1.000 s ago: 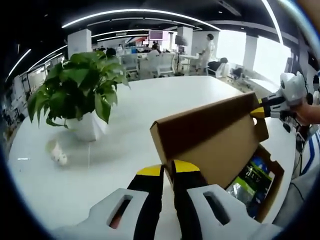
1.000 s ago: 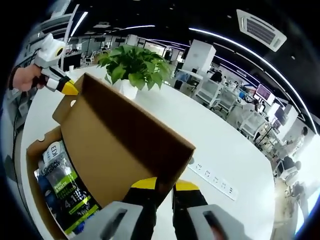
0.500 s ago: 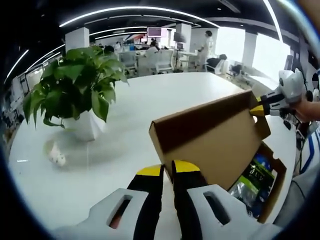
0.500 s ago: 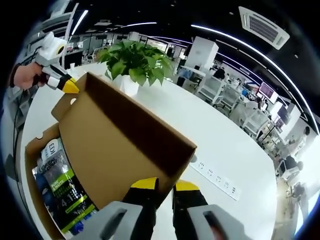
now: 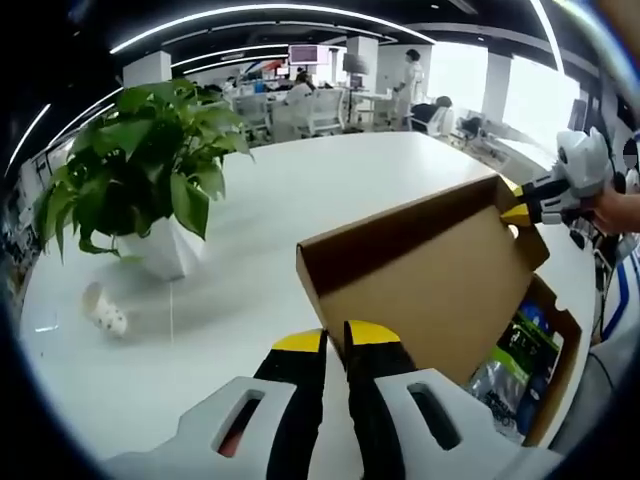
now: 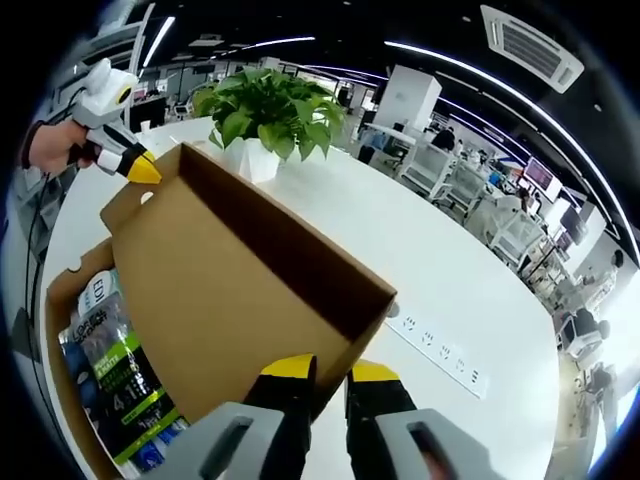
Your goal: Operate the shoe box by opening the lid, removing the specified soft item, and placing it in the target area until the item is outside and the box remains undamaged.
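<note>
While the lid (image 5: 430,275) is pinched at opposite corners by the left gripper (image 5: 335,345) and right gripper (image 6: 330,375), the opening step is under way. Inside the shoe box (image 6: 70,290) on the worktop (image 5: 250,210), at 8 o'clock in the right gripper view, the soft packet (image 6: 105,360) is exposed; next, one lid corner probably must be released so that packet can be grasped.

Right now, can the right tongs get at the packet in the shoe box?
Probably not yet. The right tongs are shut on the lid, and the raised lid stands between them and the packet. The left tongs grip the lid's other corner, so neither is free.
</note>
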